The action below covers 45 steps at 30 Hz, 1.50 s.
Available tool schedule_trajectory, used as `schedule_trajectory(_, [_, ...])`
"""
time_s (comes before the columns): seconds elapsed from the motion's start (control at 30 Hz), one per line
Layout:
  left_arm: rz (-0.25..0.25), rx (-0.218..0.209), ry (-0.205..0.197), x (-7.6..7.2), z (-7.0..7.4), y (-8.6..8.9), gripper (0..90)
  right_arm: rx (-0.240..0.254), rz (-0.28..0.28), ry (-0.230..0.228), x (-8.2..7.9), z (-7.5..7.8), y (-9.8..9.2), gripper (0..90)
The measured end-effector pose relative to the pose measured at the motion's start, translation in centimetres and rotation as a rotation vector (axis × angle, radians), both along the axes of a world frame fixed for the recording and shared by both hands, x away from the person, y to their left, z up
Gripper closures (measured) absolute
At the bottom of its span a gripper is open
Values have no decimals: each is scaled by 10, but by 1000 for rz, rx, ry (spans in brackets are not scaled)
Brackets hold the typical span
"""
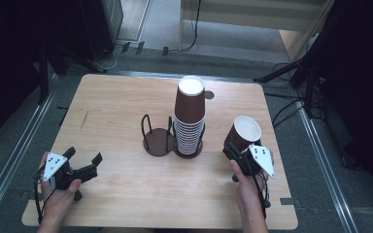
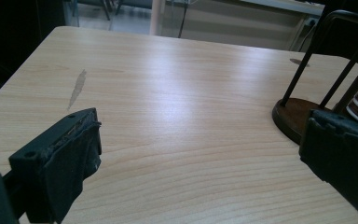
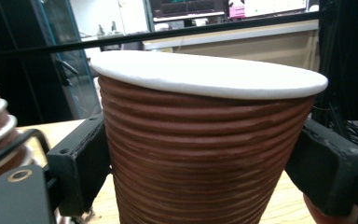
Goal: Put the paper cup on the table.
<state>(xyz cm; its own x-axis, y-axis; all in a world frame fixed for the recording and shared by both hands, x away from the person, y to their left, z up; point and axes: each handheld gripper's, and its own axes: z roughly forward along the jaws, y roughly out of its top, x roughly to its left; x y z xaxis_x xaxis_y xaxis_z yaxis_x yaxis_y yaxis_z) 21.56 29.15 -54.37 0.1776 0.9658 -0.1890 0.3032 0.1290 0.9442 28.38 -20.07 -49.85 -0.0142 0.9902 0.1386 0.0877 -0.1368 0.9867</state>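
Setting: pale wood table [image 1: 126, 194] on grey carpet; dark stands and cables around it; doorway and pale floor beyond
Left tool [image 1: 84, 166]: resting near the table's front left corner in the person's hand; jaws stand wide with nothing between them; left gripper view looks across bare wood toward the rack's base
Right tool [image 1: 234, 150]: front right of the table; jaws clamped on the ribbed wall of a single brown paper cup [image 1: 245, 132]; cup mouth up, tilted slightly, white inside, nothing visible in it; whether its base touches the table I cannot tell
Rack [image 1: 158, 141]: dark wire cup holder at table centre, two round bays; left bay empty
Stack [image 1: 190, 116]: right bay holds a tall nest of matching brown cups, stacked upside down, white base on top
Progress: judged as one cup separated and in hand, well apart from the stack; setting it down or placing it remains; many cups left in the stack
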Motion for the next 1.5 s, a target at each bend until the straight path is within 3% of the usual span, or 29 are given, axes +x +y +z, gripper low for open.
schedule_trajectory(0.17, [1, 2, 7, 1, -2, 1, 0, 3, -15, 27, 14, -4, -1, 137])
schedule_trajectory(0.4, [4, 3, 7, 1, -3, 1, 0, -53, -19, 22, 30, -12, 0, 137])
schedule_trajectory(0.63, [6, 0, 8, 1, -4, 1, 0, -39, -32, 48, 42, -19, -3, 125])
schedule_trajectory(1.03, [-2, 7, 10, 2, -7, -3, 0, -98, -37, 74, 50, -31, 1, 119])
schedule_trajectory(1.5, [-9, -8, 24, 2, -8, -4, 0, -120, -37, 99, 54, -38, 3, 112])
